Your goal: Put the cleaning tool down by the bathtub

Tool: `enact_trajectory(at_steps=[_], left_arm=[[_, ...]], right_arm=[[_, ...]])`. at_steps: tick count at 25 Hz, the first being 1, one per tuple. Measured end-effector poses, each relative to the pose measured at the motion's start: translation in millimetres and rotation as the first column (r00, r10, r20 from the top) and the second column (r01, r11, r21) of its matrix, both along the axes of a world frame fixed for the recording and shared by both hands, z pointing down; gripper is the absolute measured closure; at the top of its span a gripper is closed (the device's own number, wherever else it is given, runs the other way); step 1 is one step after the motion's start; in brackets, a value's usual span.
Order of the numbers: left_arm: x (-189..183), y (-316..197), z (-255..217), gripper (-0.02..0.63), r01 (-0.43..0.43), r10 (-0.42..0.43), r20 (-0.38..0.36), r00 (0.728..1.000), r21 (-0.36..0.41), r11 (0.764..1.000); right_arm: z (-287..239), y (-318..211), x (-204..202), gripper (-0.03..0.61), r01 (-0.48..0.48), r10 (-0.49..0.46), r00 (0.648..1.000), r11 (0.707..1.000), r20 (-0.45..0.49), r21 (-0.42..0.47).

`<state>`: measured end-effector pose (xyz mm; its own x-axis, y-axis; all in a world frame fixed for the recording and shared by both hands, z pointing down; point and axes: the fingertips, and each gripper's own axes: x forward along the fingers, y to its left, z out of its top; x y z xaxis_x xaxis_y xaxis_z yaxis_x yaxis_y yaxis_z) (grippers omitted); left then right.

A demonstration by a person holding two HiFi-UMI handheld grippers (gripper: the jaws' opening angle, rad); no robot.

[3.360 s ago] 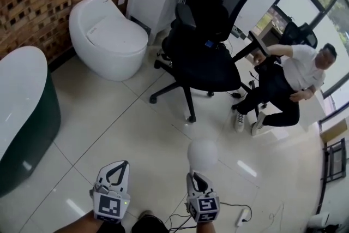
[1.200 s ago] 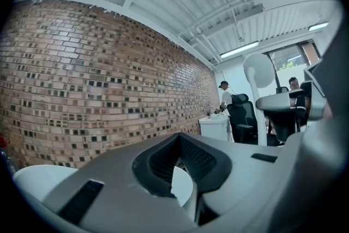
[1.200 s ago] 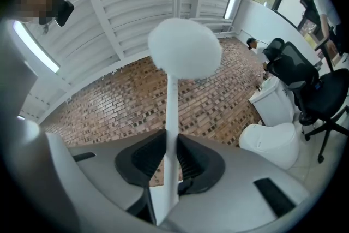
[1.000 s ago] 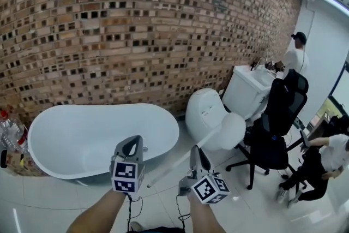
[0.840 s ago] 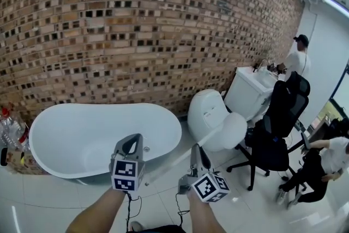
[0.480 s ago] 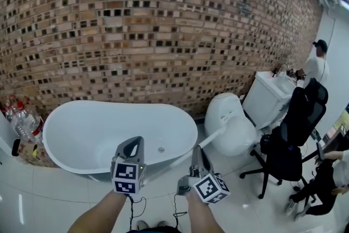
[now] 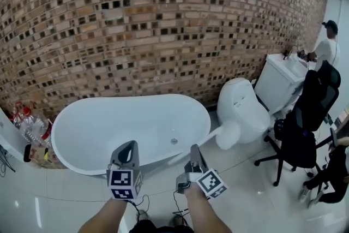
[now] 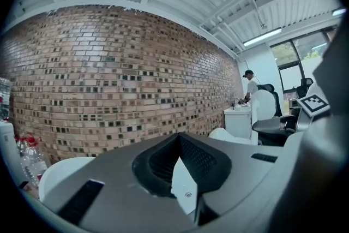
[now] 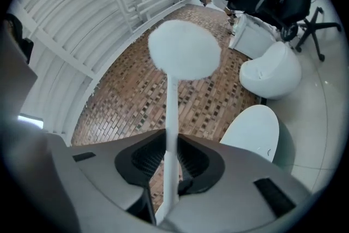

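Observation:
The cleaning tool is a thin white stick with a round white head [image 7: 228,135] [image 9: 184,51]. My right gripper [image 7: 194,149] [image 9: 170,142] is shut on its handle, and the stick slants up and away to the right. In the head view the head hangs in the gap between the white bathtub [image 7: 125,123] [image 9: 253,131] and the toilet [image 7: 242,109]. My left gripper [image 7: 130,144] [image 8: 177,136] is beside the right one, in front of the tub's near rim. It is shut, with nothing in it.
A brick wall runs behind the tub. Several bottles [image 7: 32,128] stand on the floor at the tub's left end. A white cabinet with a sink [image 7: 286,76], a person [image 7: 327,46] and a black office chair [image 7: 308,123] are at the right. Cables [image 7: 142,204] lie by my feet.
Both grippers have come closer to the bathtub and sunk a little. The right one has rolled with the tool. The tool's head now hangs beside the toilet, not in front of it.

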<state>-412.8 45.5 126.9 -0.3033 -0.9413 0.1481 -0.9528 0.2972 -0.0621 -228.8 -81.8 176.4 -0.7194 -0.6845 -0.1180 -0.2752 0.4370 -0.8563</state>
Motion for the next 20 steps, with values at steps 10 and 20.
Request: enact_trajectory(at_steps=[10, 20], left_arm=[[-42, -27, 52, 0.609, -0.216, 0.213, -0.050, 0.976, -0.066, 0.974], [7, -81, 144, 0.609, -0.346, 0.335, -0.095, 0.937, -0.131, 0.929]], right_arm=[[57, -9, -34, 0.499, -0.141, 0.160, 0.979, 0.979, 0.124, -0.147], [200, -49, -25, 0.499, -0.170, 0.184, 0.983, 0.940, 0.021, -0.296]])
